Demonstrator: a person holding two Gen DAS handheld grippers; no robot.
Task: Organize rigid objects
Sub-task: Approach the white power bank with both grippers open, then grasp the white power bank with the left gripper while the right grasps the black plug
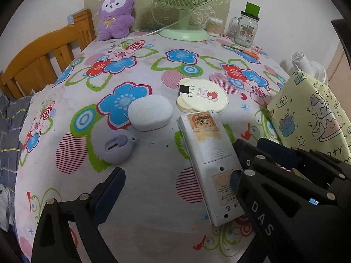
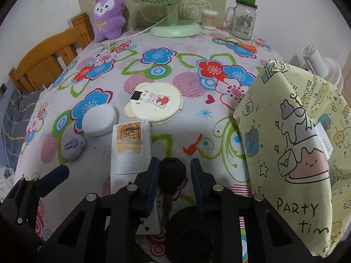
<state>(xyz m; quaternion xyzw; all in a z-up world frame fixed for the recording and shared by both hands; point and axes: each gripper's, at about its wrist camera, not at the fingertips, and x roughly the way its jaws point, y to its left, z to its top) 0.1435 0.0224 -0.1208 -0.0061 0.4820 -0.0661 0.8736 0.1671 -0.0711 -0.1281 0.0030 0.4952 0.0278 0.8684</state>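
A white remote [image 1: 208, 160] lies back-up on the flowered tablecloth [image 1: 153, 208]. My left gripper [image 1: 177, 174] stands wide open over the cloth. The remote's near end sits inside the gap, beside the right pad, and the left finger is far from it. My right gripper [image 2: 173, 172] is shut on a small black object [image 2: 172, 175] with a rounded top, just right of the remote [image 2: 130, 146]. The right gripper [image 1: 258, 146] shows behind the left one, and the black object is hidden there. Farther off lie a cream round mirror [image 2: 155, 103], a white oval case [image 2: 99, 120] and a grey silicone case [image 2: 72, 146].
A yellow cartoon-print bag [image 2: 296, 142] stands close on the right. At the back are a green fan [image 2: 175, 28], a purple plush [image 2: 107, 13], a glass jar [image 2: 242, 19], a tub of cotton swabs [image 2: 209, 19] and orange scissors [image 2: 243, 45]. A wooden headboard [image 1: 43, 59] borders the left.
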